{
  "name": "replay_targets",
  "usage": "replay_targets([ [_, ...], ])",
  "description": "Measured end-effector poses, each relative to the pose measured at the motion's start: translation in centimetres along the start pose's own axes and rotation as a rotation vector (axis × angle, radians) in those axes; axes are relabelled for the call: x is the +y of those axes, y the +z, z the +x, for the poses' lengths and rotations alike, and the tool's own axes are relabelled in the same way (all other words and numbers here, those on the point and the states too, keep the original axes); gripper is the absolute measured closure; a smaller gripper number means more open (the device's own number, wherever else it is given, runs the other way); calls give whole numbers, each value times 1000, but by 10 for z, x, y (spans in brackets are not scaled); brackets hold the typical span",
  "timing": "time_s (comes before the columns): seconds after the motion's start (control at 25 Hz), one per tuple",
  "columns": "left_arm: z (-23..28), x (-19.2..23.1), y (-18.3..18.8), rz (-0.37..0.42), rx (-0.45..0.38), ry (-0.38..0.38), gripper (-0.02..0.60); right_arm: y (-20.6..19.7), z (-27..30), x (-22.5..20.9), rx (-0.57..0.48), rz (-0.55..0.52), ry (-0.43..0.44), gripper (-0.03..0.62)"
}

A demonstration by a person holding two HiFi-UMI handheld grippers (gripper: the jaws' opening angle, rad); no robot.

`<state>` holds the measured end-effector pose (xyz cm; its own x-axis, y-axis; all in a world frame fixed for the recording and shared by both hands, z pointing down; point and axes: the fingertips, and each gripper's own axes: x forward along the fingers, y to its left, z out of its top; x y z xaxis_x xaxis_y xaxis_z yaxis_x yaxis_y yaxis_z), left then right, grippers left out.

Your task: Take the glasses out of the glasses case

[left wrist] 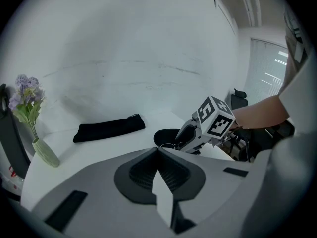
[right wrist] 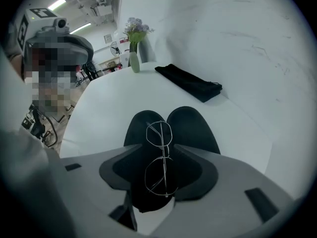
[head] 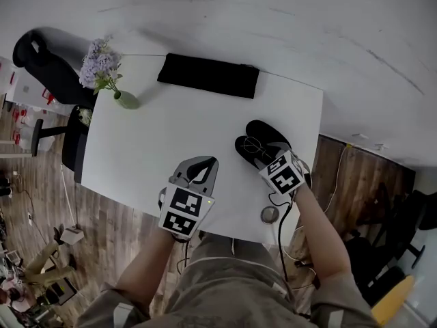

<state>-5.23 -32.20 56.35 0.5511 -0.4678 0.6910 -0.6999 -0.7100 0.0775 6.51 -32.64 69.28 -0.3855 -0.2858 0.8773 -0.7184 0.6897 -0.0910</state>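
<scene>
The glasses (right wrist: 159, 157) lie in the open glasses case (right wrist: 193, 125) near the table's (head: 171, 135) near right corner. Their long axis runs straight away between the wide-apart jaws of the right gripper (right wrist: 157, 151), with no pad contact. The left gripper (left wrist: 158, 150), jaws together and empty, is farther off.

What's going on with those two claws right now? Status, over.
Left gripper shut, empty. Right gripper open, jaws either side of the glasses, not gripping. Glasses lie in the open case. Nothing covers them.
</scene>
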Motion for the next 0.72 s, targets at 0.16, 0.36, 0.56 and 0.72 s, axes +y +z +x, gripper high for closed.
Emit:
replay_targets([
  [0.16, 6, -1, -8, -18, 15, 3, 565, -5, 11, 0, 29, -29, -24, 383],
  [0.36, 5, -2, -14, -28, 21, -1, 565, -6, 15, 0, 36, -45, -37, 384],
  [0.56, 3, -5, -18, -24, 24, 1, 565, -5, 15, -1, 37, -69, -55, 470],
  [0.72, -1, -6, -17, -11, 20, 10, 565, -4, 15, -1, 33, -69, -62, 477],
])
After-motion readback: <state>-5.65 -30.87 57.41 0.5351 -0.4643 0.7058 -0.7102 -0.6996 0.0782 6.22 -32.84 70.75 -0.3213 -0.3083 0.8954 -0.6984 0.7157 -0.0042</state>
